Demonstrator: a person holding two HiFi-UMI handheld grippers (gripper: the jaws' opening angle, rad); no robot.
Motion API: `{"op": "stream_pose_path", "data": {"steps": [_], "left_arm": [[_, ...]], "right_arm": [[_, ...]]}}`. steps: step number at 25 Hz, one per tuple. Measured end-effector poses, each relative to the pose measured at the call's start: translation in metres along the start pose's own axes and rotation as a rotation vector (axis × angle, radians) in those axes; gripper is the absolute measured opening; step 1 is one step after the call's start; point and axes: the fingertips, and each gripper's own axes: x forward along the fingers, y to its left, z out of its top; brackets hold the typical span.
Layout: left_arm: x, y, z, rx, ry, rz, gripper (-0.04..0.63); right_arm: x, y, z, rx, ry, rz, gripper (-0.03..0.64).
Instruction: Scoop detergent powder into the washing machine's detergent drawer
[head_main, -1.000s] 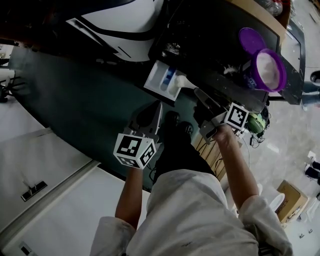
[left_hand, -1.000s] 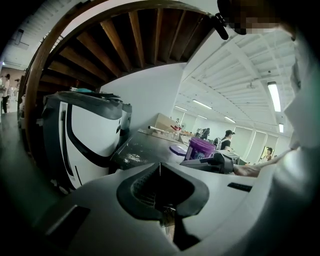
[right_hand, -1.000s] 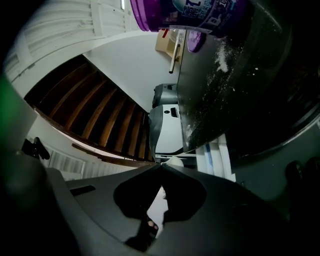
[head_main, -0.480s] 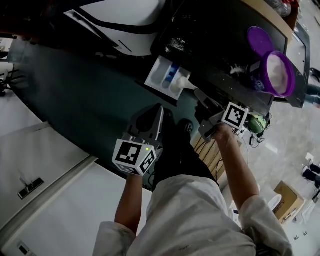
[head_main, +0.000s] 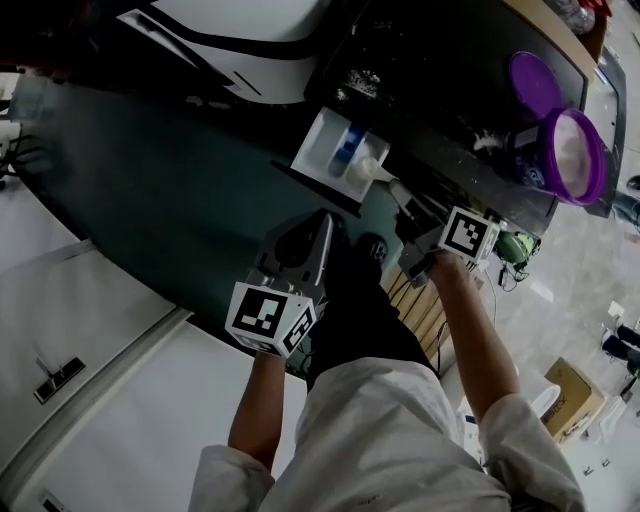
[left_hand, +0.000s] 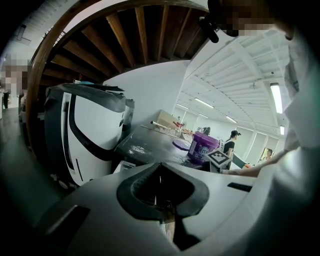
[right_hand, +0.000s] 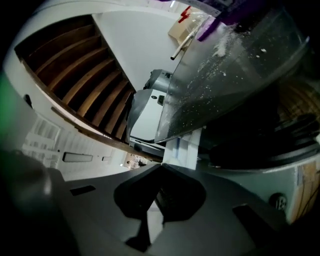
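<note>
The white detergent drawer (head_main: 327, 150) stands pulled out of the dark washing machine, showing a blue insert. My right gripper (head_main: 398, 192) reaches to the drawer's right corner, shut on a white scoop (head_main: 365, 172) that rests at the drawer's edge. The right gripper view shows the drawer (right_hand: 183, 146) just beyond the closed jaw tips. On the powder-dusted machine top stands the open purple detergent tub (head_main: 572, 155), its lid (head_main: 535, 84) beside it. My left gripper (head_main: 322, 222) hangs below the drawer, shut and empty; the tub (left_hand: 204, 146) shows far off in its view.
A white machine with black trim (head_main: 250, 45) stands left of the dark one. A white cabinet (head_main: 110, 380) lies at the lower left. Cables and a green object (head_main: 512, 246) hang at the right. People (left_hand: 230, 142) stand in the distance.
The right gripper and scoop have stayed at the drawer's right corner, the scoop settling slightly lower. The left gripper has crept a little toward the drawer.
</note>
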Motion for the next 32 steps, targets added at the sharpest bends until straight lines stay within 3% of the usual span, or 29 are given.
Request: {"op": "stream_pose_path", "data": {"steps": [9, 26, 32], "left_arm": [[0.004, 0.010, -0.007, -0.015, 0.009, 0.008, 0.020], [0.013, 0.017, -0.002, -0.019, 0.008, -0.004, 0.020], [0.012, 0.019, -0.003, -0.023, 0.005, -0.005, 0.020]], "right_arm": [[0.010, -0.009, -0.005, -0.217, 0.067, -0.094, 0.006], [0.025, -0.004, -0.012, -0.862, 0.224, -0.285, 0.006], [0.028, 0.001, -0.016, -1.031, 0.270, -0.326, 0.005]]}}
